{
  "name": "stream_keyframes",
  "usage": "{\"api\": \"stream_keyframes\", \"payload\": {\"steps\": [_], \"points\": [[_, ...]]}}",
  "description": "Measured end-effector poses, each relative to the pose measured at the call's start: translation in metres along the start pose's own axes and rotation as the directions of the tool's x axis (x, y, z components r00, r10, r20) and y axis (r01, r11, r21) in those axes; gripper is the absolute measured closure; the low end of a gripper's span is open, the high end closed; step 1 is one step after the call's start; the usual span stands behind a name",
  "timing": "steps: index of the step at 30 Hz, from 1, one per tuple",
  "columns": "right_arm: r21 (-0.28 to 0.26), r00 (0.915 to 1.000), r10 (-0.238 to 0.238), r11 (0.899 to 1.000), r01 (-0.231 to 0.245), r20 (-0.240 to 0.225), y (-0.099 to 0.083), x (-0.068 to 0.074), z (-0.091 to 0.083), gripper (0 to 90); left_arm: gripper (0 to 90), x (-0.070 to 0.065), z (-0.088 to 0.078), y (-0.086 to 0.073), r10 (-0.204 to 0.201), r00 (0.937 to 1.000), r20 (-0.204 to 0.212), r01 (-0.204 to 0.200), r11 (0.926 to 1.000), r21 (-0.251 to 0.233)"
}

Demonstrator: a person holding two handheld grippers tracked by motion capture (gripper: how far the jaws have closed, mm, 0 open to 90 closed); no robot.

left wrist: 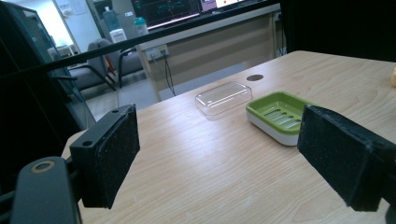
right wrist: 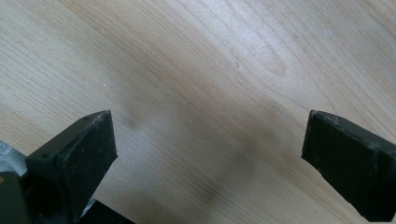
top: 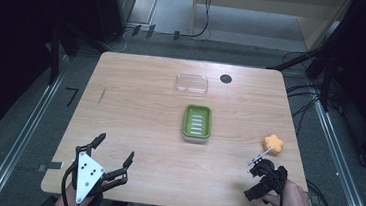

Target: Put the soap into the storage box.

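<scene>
The left gripper (top: 115, 150) is hovering over the near left corner of the desk (top: 140, 114), its fingers (left wrist: 114, 154) spread wide with nothing between them; a grey plate is sitting on its top and a hand (top: 70, 193) is gripping it from below the desk edge. In the left gripper view the fingers are framing the green dish (left wrist: 279, 114) and the clear lid (left wrist: 224, 96) farther off. The right gripper (top: 261, 165) is sitting over the near right part of the desk, held by the right hand (top: 291, 195); in the right gripper view its fingers (right wrist: 77, 156) are standing well apart over bare wood, pinching nothing. The green dish (top: 197, 123) is lying near the middle of the desk, its ribbed inside facing up. The clear lid (top: 191, 83) is lying just beyond it, apart from it, toward the far edge. A dark round hole (top: 226, 78) is showing to the right of the lid. An orange flower-shaped piece (top: 273, 144) is resting near the right edge, just beyond the right gripper; whether the two are touching I cannot tell.
</scene>
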State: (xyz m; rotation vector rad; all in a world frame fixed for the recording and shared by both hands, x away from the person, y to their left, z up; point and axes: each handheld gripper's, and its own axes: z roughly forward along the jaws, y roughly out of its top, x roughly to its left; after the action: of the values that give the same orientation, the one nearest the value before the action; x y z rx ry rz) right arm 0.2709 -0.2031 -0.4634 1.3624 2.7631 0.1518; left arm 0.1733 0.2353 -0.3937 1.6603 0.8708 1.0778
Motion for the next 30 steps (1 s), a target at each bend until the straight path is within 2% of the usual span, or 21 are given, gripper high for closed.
{"api": "stream_keyframes", "payload": {"steps": [5, 9, 13, 17, 23, 27, 30], "points": [[-0.011, 1.0000, 0.002, 1.000, -0.001, 0.004, 0.000, 0.000, -0.001, 3.2, 13.0, 0.001, -0.001, 0.000, -0.011, 0.9999, -0.005, 0.011, 0.9999, -0.008], [-0.020, 0.9999, 0.008, 1.000, -0.008, 0.007, 0.000, -0.001, -0.002, 3.2, 13.0, -0.001, 0.000, 0.000, 0.004, 1.0000, 0.004, -0.004, 1.0000, -0.001], [-0.023, 0.9999, 0.015, 1.000, -0.015, 0.008, -0.001, -0.001, -0.002, 3.2, 13.0, 0.000, 0.001, 0.000, -0.010, 0.9999, -0.004, 0.010, 0.9999, -0.004], [-0.027, 0.9999, 0.016, 1.000, -0.016, 0.006, -0.002, -0.004, -0.002, 3.2, 13.0, -0.002, 0.003, 0.001, 0.004, 1.0000, 0.007, -0.004, 1.0000, -0.001], [-0.037, 0.9992, 0.035, 0.999, -0.034, 0.022, 0.001, -0.006, -0.002, 3.2, 13.0, -0.001, 0.001, 0.000, -0.006, 1.0000, 0.002, 0.006, 1.0000, -0.005], [-0.037, 0.9979, 0.059, 0.998, -0.058, 0.028, 0.002, -0.008, -0.002, 3.1, 13.0, -0.001, 0.000, 0.000, 0.004, 1.0000, 0.008, -0.004, 1.0000, -0.002], [-0.044, 0.9977, 0.062, 0.997, -0.060, 0.029, 0.003, -0.010, -0.002, 3.2, 13.0, 0.001, -0.001, -0.001, -0.011, 0.9999, -0.002, 0.011, 0.9999, -0.012]]}}
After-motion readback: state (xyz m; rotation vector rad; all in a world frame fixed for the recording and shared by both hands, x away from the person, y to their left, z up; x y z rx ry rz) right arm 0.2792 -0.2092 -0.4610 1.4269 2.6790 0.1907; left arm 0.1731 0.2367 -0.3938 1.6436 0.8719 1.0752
